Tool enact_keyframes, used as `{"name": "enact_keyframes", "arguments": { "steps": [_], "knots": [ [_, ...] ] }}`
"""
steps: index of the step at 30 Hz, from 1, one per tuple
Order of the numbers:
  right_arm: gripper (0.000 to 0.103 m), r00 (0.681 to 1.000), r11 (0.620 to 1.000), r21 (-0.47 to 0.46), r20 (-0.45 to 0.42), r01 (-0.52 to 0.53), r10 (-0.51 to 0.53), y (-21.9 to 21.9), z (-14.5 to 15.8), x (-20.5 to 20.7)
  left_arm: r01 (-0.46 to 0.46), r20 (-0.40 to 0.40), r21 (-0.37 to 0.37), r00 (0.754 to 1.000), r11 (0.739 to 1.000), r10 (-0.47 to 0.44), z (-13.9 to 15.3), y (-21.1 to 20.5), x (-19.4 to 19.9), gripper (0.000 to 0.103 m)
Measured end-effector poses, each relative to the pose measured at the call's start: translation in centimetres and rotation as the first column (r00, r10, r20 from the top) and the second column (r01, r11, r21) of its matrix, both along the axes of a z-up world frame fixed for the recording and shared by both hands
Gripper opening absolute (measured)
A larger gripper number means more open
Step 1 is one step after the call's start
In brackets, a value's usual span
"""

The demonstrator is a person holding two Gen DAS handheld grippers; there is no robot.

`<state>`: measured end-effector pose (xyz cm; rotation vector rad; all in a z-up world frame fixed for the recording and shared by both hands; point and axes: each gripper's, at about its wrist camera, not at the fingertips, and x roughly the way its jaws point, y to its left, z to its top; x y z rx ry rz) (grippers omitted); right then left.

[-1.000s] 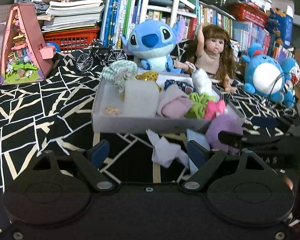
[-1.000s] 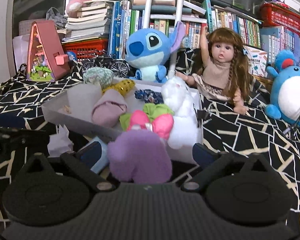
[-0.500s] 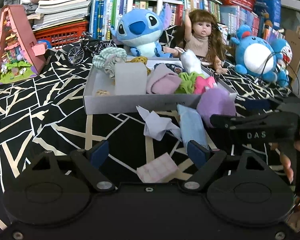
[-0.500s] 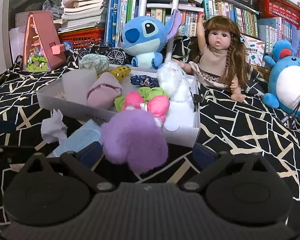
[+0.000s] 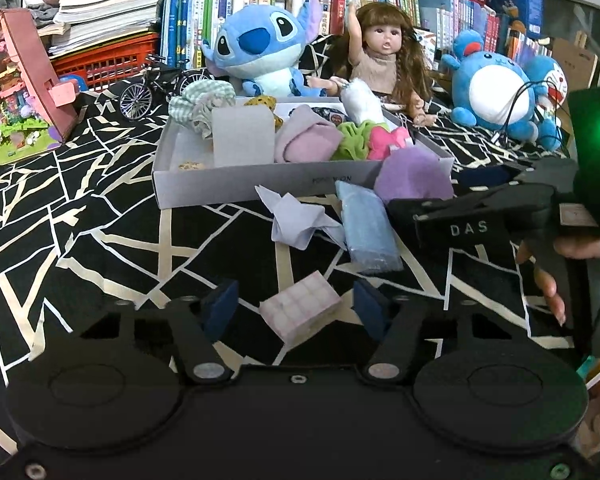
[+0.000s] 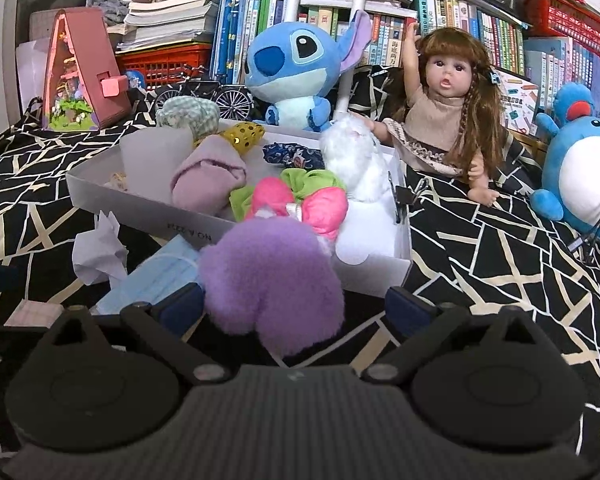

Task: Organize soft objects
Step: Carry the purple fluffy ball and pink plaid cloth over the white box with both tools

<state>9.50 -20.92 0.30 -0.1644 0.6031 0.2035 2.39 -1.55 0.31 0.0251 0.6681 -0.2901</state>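
The left hand-held gripper (image 5: 296,308), jaws just closing, straddles a pink checked block (image 5: 300,312) without touching. The right hand-held gripper (image 6: 294,306), released, frames a purple pompom (image 6: 272,280) beside the grey box (image 6: 380,272).

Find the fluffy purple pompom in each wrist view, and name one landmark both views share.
Left wrist view: purple pompom at right of centre, at the grey tray's front corner.
Right wrist view: purple pompom low at centre, between the right gripper's fingers.
Shared landmark: the blue plush behind the tray.
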Motion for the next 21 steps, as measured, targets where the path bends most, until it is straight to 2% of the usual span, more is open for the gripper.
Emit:
{"name": "enact_keyframes", "arguments": {
  "steps": [5,21],
  "knots": [
    [0.094,1.0,1.0,-0.002,-0.001,-0.018,0.018,0.3,0.0,0.2,0.016,-0.01,0.017,1.0,1.0,-0.015,-0.2,-0.2,-0.3,0.047],
    [0.081,0.999,0.999,-0.008,0.017,-0.043,0.043,1.2,0.0,0.0,0.013,-0.007,0.016,1.0,1.0,-0.013,-0.4,-0.3,-0.1,0.043]
  ]
}}
